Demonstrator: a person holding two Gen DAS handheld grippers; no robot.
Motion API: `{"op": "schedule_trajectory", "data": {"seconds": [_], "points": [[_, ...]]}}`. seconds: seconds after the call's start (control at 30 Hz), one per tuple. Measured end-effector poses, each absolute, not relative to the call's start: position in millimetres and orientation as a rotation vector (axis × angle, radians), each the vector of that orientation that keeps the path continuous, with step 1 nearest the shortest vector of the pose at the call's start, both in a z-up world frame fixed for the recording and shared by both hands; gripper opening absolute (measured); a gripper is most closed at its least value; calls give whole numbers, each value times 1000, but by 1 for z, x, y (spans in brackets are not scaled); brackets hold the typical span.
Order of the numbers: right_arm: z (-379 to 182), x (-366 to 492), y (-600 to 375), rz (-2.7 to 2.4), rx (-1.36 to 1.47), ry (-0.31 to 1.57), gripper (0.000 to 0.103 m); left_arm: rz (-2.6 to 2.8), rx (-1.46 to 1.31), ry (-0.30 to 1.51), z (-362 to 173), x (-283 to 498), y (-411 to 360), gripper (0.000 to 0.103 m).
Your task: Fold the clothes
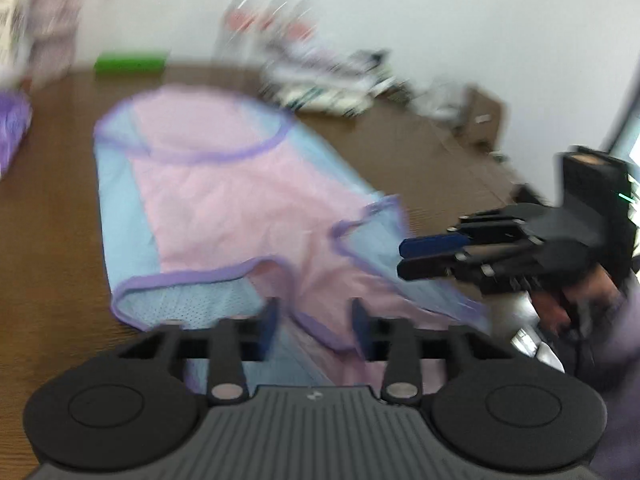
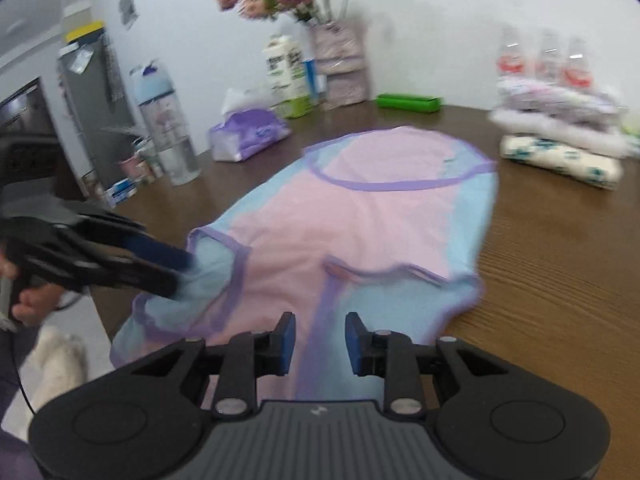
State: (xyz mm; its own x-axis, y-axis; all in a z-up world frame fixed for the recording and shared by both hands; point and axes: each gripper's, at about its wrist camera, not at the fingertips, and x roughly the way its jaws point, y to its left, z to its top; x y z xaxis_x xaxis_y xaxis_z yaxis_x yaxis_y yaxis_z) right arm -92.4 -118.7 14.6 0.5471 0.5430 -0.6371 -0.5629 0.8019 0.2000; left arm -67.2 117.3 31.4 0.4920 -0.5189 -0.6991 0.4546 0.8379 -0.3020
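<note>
A pink garment (image 1: 240, 200) (image 2: 360, 232) with light blue sides and purple trim lies spread on the brown table (image 2: 560, 260). Its near end hangs over the table's front edge. My left gripper (image 1: 316, 320) (image 2: 182, 270) is at the garment's near left corner; in the right wrist view its fingers pinch the bunched blue fabric and hold it lifted. My right gripper (image 2: 320, 340) (image 1: 402, 258) is at the near right side, its narrow jaws closed over the blue edge and purple seam. Motion blurs the left wrist view.
A stack of folded clothes (image 2: 560, 144) sits at the back right, with clear bottles (image 2: 548, 60) behind it. A green box (image 2: 408, 102), a flower vase (image 2: 340, 64), a purple tissue pack (image 2: 248, 136) and a water bottle (image 2: 168, 132) line the back left.
</note>
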Motion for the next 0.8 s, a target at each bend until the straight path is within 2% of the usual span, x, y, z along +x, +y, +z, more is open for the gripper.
{"op": "schedule_trajectory", "data": {"seconds": [0.03, 0.1, 0.13, 0.17, 0.3, 0.5, 0.8], "points": [[12, -85, -111, 644, -32, 750, 24, -567, -89, 897, 26, -61, 115, 21], [8, -75, -104, 603, -34, 759, 25, -559, -120, 901, 20, -56, 116, 14], [5, -71, -102, 590, -36, 763, 25, -561, -141, 897, 18, -56, 120, 4], [3, -71, -99, 580, -45, 758, 24, -553, -171, 894, 18, -55, 125, 2], [1, -79, -82, 543, -133, 713, 25, -517, -333, 874, 17, -47, 156, 2], [0, -78, -78, 548, -63, 693, 19, -520, -331, 854, 15, -47, 159, 4], [-8, -62, -74, 536, 39, 683, 21, -512, -312, 858, 6, -45, 149, 4]]}}
